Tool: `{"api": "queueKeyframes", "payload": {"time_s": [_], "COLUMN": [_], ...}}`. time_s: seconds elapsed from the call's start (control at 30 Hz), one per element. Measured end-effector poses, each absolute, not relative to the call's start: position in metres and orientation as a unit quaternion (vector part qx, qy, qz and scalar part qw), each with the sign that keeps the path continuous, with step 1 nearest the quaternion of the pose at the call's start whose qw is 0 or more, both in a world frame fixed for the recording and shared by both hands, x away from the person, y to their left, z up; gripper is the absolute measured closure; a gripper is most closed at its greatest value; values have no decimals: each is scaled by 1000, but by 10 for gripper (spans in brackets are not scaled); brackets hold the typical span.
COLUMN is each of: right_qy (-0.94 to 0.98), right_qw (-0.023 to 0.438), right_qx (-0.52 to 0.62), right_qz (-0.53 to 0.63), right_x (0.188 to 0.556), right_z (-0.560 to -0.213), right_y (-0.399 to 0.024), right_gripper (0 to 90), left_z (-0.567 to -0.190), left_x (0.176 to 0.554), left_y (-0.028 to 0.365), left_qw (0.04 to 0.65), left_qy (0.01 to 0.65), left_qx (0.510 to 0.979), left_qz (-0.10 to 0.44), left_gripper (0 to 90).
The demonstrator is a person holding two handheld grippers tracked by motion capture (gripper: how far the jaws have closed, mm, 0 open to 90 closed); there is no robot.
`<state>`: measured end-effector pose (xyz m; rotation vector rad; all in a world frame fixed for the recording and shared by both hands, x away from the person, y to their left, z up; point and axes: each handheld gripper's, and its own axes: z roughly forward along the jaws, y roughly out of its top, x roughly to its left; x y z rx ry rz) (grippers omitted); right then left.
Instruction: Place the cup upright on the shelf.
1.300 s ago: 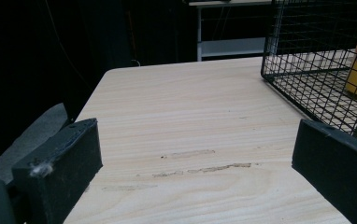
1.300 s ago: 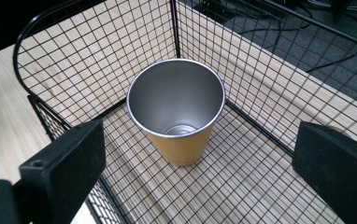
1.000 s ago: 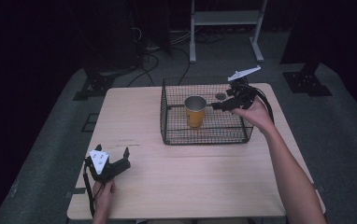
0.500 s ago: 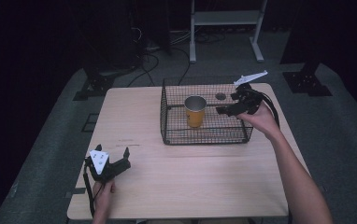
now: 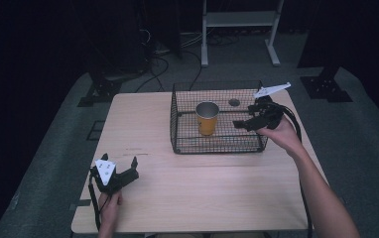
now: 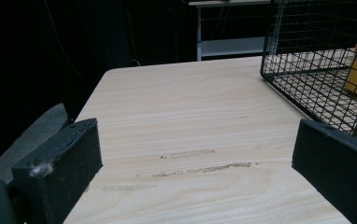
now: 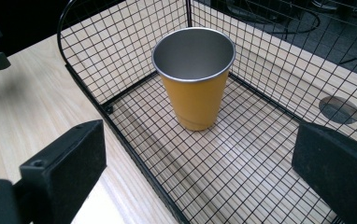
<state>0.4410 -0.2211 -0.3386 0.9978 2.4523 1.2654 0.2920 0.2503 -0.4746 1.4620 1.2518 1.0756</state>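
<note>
Right tool point(image 5: 242, 124) has retreated, apparently clear of cup point(image 5: 207, 118) inside basket point(image 5: 217, 146).

Your orange metal cup point(image 7: 195, 88), silver-grey inside and at the rim, stands in the black wire-mesh basket point(image 5: 185, 144). The surface point(image 5: 212, 188) is pale wood with a fine straight grain. Your fingers point(image 7: 60, 170) are black, and a white three-cornered plate point(image 5: 105, 171) tops your left gripper point(image 5: 120, 165).

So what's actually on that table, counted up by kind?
Wire baskets: 1, the black wire basket.
Cups: 1, the orange metal cup standing upright inside the basket.
Hand-held grippers: 2, the left hand-held gripper and the right hand-held gripper, both open.
Total: 4.
</note>
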Motion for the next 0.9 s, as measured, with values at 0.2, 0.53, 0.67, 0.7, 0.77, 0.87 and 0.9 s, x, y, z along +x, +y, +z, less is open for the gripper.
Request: {"api": "queueKeyframes", "payload": {"time_s": [0.2,0.53,0.67,0.7,0.77,0.87,0.9], "right_qy": [830,816,813,813,811,811,811], "right_qw": [100,99,97,95,91,90,88], "right_qx": [333,334,333,332,333,334,335], "right_qz": [435,461,468,469,471,472,472], "right_x": [433,416,408,406,402,398,396], "right_z": [-341,-348,-354,-356,-359,-365,-367], "right_y": [-225,-237,-242,-243,-245,-248,-249], "right_gripper": [26,26,26,26,26,26,26], "left_z": [-475,-475,-475,-475,-475,-475,-475], "left_x": [292,292,292,292,292,292,292], "left_y": [250,250,250,250,250,250,250], "left_qw": [452,451,451,451,451,451,451], "left_qy": [507,506,507,506,506,507,507], "left_qx": [592,592,592,592,592,592,591], "left_qz": [435,435,436,436,436,436,436], "left_gripper": [8,8,8,8,8,8,8]}}
